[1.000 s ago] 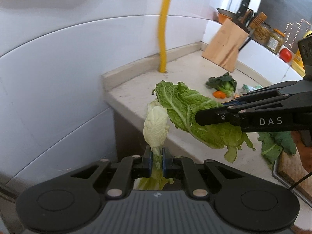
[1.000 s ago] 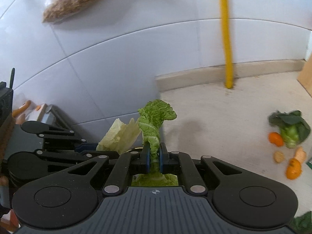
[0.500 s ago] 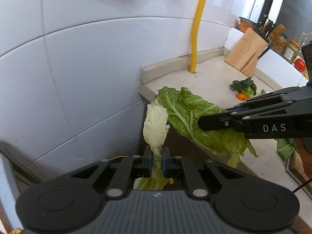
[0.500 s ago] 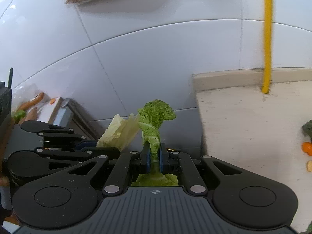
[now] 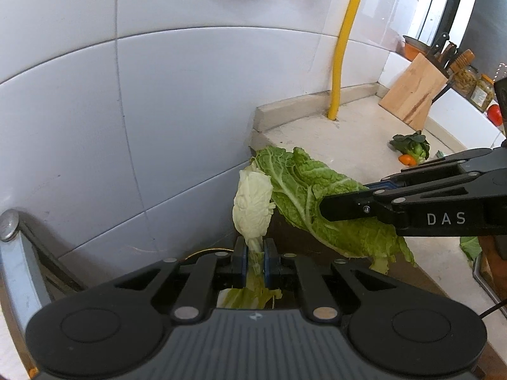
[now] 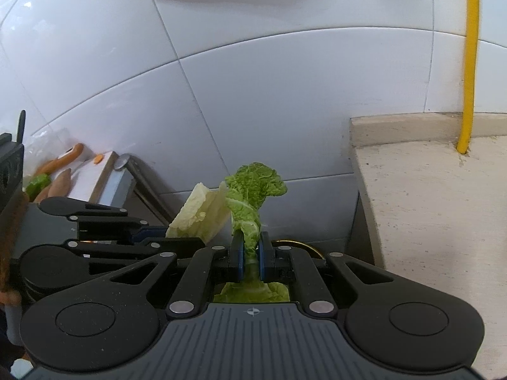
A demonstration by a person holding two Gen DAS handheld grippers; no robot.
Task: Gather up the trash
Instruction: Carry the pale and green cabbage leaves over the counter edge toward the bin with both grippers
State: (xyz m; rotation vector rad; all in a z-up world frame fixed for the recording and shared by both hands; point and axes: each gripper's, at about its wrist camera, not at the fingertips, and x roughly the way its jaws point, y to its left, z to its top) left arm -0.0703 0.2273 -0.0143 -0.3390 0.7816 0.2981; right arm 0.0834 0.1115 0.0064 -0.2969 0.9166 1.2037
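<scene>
A yellow pipe (image 5: pixel 343 44) is running down the white tiled wall (image 5: pixel 158 101) to the pale stone surface (image 5: pixel 358 133) at 1 o'clock. A wooden knife block (image 5: pixel 415 93) is leaning at 2 o'clock, with glass jars (image 5: pixel 475 87) and a red tomato (image 5: pixel 495 114) sitting just beyond it. At 9 o'clock in the right wrist view, carrots (image 6: pixel 61 161) are lying on a white board (image 6: pixel 85 179).

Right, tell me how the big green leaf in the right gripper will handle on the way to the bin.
Probably floppy: the green leaf droops past the right gripper. Likely light, since one pinch at the stem carries it. It could tear or slip, as only a thin strip sits between the jaws.
</scene>
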